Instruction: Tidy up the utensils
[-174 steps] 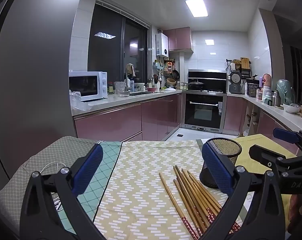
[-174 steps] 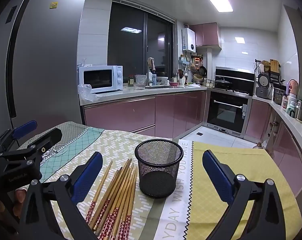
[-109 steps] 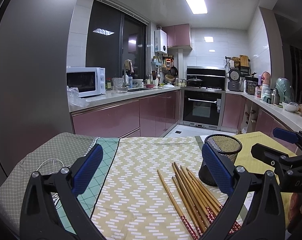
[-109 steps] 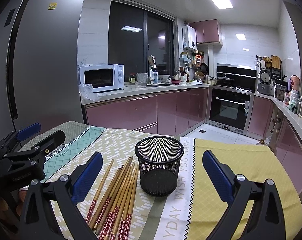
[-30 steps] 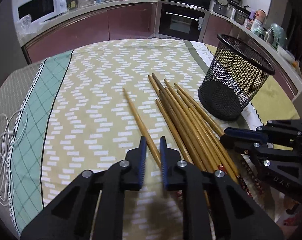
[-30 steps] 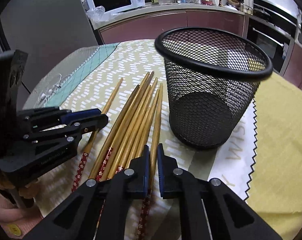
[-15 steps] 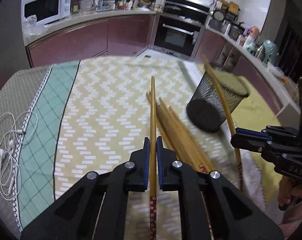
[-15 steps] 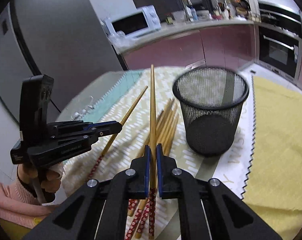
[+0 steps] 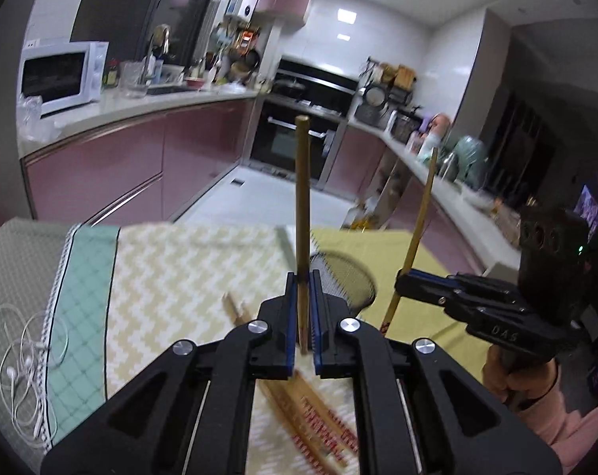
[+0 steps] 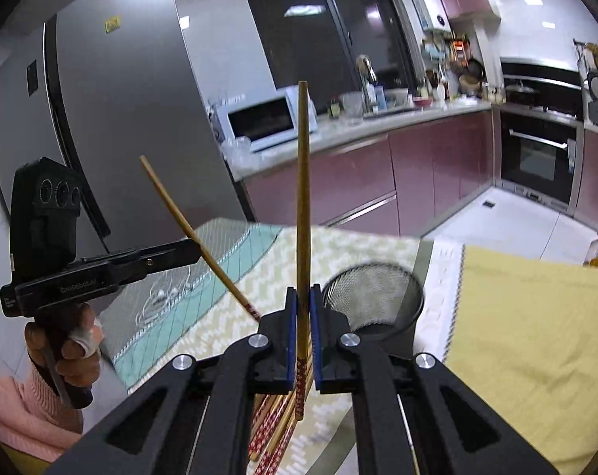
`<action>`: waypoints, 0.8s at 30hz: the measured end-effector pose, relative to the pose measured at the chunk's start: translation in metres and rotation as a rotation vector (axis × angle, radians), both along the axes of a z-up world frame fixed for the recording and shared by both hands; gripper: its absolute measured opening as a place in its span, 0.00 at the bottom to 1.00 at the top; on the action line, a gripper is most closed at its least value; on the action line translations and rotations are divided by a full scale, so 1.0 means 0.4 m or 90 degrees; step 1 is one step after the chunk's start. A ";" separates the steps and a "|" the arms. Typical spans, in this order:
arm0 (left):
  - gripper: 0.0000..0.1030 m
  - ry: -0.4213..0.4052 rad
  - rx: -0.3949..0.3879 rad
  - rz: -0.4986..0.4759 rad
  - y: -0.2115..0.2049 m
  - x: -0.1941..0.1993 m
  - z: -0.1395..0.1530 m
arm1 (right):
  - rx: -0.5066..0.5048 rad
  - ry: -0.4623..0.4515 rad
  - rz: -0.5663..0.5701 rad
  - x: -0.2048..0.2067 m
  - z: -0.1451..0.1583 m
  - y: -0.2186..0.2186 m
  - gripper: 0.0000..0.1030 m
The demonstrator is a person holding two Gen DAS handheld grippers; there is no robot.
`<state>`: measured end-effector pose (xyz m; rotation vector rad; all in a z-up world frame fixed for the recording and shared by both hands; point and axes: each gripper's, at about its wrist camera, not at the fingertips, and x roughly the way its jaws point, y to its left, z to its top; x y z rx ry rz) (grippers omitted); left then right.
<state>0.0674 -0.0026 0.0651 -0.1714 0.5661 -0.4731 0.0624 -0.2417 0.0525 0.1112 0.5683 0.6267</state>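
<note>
Two chopsticks (image 9: 301, 206) upright, each pinched between closed fingers (image 9: 289, 312).

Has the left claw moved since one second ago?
Yes. The left claw, shut on a chopstick, rose off the tablecloth and tilted up toward the oven.

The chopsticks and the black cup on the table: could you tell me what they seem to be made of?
Chopsticks: most likely bamboo or wood, smooth tan shafts with a slight sheen, the handle ends painted red with small white flowers. Black cup: looks like wire mesh, probably coated metal, since light shows through its wall under a solid rim.
</note>
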 end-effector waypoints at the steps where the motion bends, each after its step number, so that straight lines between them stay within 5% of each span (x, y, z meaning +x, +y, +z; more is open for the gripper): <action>1: 0.06 -0.010 -0.002 -0.001 -0.006 0.002 0.016 | 0.004 -0.011 -0.005 0.007 0.014 -0.006 0.05; 16: 0.01 -0.093 -0.015 -0.042 -0.133 0.093 0.178 | 0.019 -0.069 -0.052 0.106 0.078 -0.054 0.05; 24: 0.01 -0.014 0.027 -0.040 -0.169 0.178 0.033 | 0.011 -0.012 -0.051 0.155 0.008 -0.051 0.05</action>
